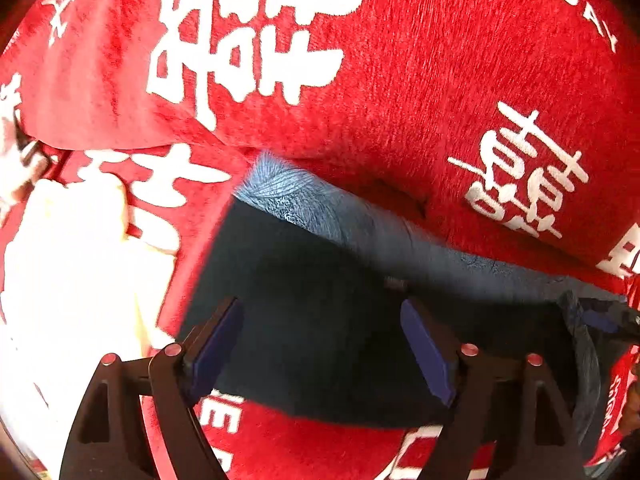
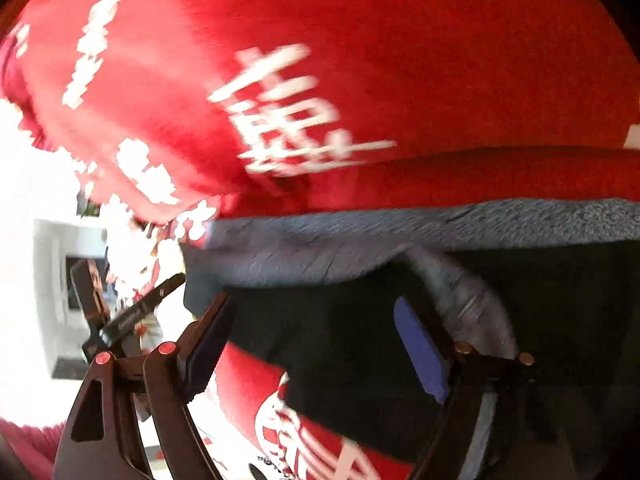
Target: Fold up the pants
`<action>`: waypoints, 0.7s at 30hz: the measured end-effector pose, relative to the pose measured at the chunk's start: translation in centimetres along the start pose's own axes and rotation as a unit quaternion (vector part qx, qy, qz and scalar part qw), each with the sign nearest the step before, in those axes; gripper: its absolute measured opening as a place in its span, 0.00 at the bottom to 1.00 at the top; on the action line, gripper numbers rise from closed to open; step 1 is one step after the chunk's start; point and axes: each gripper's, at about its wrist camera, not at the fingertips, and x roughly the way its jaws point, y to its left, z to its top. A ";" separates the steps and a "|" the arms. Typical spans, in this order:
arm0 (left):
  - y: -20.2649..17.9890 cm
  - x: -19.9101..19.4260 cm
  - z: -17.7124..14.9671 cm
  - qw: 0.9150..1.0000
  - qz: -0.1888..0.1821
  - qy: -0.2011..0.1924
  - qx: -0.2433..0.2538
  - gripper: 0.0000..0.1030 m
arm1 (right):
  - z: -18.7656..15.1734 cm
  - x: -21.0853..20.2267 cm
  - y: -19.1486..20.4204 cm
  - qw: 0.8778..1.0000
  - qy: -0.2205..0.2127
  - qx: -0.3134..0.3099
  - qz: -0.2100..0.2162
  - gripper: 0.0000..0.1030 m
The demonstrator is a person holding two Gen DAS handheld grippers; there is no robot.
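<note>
Dark blue pants [image 1: 320,320], soft-napped with a paler, fuzzy folded edge, lie on a plush red blanket [image 1: 400,80] woven with white characters. The left gripper [image 1: 322,344] and right gripper [image 2: 312,344] hover over the fabric, their blue-padded jaws spread apart, pressing on nothing

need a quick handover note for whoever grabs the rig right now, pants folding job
Left tongs: open, pads clear of the cloth, hovering over the dark pants.
Right tongs: open, nothing pinched, also above the pants.
Pants lie on the red blanket with white characters; a lighter blue inner side shows along the far edge, so one layer seems already laid over.
Left: check the fold edges, regrasp, and make the remaining folds. The right view is blurred, so the fold count is unclear.
</note>
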 end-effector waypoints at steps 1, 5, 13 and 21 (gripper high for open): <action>-0.1 0.6 -0.1 1.000 0.010 0.007 0.005 0.79 | -0.5 0.3 0.8 1.000 0.006 -0.014 -0.002 0.65; -1.9 6.6 0.6 0.998 0.051 0.036 0.028 0.79 | 0.3 4.8 2.2 0.994 0.051 -0.075 -0.056 0.40; -1.1 8.5 1.1 0.995 0.077 0.042 0.038 0.93 | 5.1 4.7 -2.3 0.992 -0.007 -0.036 -0.120 0.33; -3.9 2.4 -5.1 0.994 0.057 0.075 0.058 0.93 | -1.7 -0.3 -2.4 0.996 0.013 -0.002 -0.090 0.65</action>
